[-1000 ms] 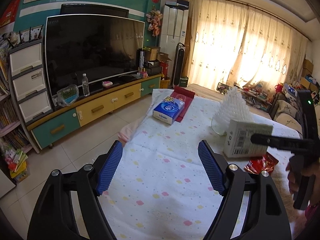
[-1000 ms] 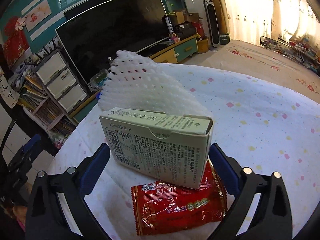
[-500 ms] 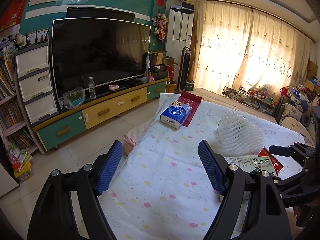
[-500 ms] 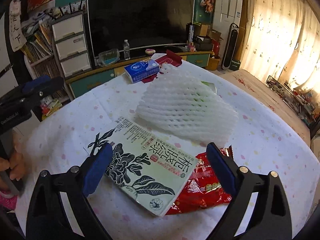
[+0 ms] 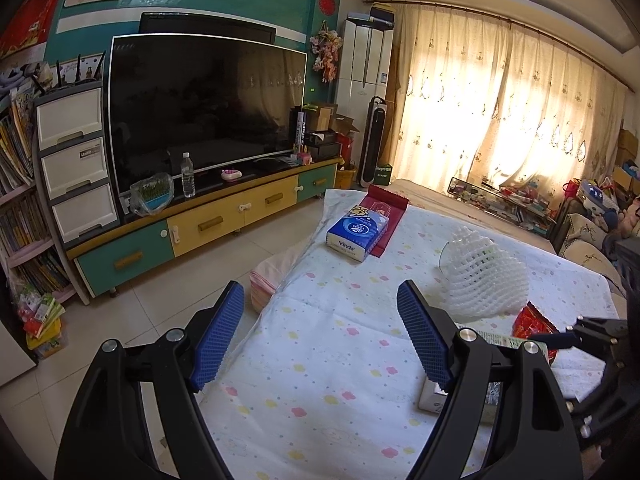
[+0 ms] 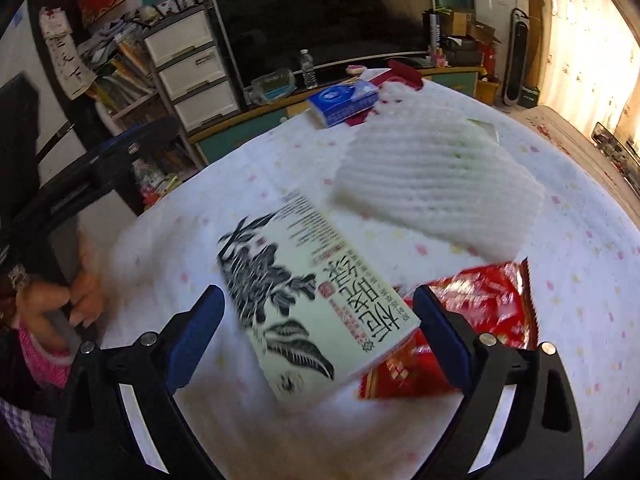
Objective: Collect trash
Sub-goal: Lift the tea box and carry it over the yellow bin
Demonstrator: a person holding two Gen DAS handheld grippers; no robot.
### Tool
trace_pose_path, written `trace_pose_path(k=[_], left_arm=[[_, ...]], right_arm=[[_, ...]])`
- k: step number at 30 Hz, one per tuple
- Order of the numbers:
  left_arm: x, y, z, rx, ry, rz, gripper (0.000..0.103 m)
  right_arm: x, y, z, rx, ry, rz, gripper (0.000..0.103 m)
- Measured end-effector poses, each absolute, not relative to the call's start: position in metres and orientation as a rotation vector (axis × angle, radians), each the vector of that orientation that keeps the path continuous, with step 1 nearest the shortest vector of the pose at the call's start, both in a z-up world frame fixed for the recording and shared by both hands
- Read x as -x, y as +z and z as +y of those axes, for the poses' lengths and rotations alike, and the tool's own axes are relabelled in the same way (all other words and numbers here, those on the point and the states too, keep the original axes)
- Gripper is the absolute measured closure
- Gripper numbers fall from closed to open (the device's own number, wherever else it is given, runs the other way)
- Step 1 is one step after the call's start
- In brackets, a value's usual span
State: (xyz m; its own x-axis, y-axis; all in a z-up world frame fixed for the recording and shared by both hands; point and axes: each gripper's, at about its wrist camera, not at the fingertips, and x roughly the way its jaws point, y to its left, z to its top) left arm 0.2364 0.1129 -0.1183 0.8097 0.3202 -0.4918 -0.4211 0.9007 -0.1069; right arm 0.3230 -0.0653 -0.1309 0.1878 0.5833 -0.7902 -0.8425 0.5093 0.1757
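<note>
Right gripper (image 6: 316, 338) wide open over flat box (image 6: 308, 296), holding nothing, left gripper (image 5: 320, 336) open too, red wrapper (image 6: 460, 320) under box, white foam net (image 6: 436, 180) behind, tissue pack (image 6: 344, 102) far back.

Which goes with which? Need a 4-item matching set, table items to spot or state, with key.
Items:
1. pale green flower-printed carton
2. red foil snack wrapper
3. white foam mesh fruit sleeve
4. blue tissue pack

Places:
A. far table end, on a dark red packet
B. lying flat, between the right tongs
C. partly under the carton
D. beyond the carton, mid-table

Pairs: 1-B, 2-C, 3-D, 4-A
</note>
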Motion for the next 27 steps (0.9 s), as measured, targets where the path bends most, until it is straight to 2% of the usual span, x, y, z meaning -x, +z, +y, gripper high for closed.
trace_pose_path(k=[6, 12, 14, 15, 17, 27], left_arm=[[-0.235, -0.117, 0.113, 0.207, 0.416, 0.472, 0.025], [-0.234, -0.117, 0.114, 0.203, 0.437, 0.466, 0.024], [-0.235, -0.117, 0.115, 0.206, 0.437, 0.469, 0.024], [-0.235, -0.117, 0.115, 0.206, 0.437, 0.47, 0.024], [-0.236, -0.117, 0.115, 0.209, 0.434, 0.472, 0.024], [-0.237, -0.118, 0.109, 0.184, 0.414, 0.477, 0.024]], right_arm=[[-0.28, -0.136, -0.056, 0.423, 1.047, 0.913, 0.013], [-0.284, -0.141, -0.036, 0.423, 0.953, 0.883, 0.013], [-0.288, -0.145, -0.033, 0.426, 0.926, 0.892, 0.018], [-0.29, -0.149, -0.033, 0.432, 0.907, 0.903, 0.025], [-0.289, -0.152, -0.037, 0.425, 0.896, 0.908, 0.032], [-0.233, -0.143, -0.093, 0.323, 0.846, 0.871, 0.035]])
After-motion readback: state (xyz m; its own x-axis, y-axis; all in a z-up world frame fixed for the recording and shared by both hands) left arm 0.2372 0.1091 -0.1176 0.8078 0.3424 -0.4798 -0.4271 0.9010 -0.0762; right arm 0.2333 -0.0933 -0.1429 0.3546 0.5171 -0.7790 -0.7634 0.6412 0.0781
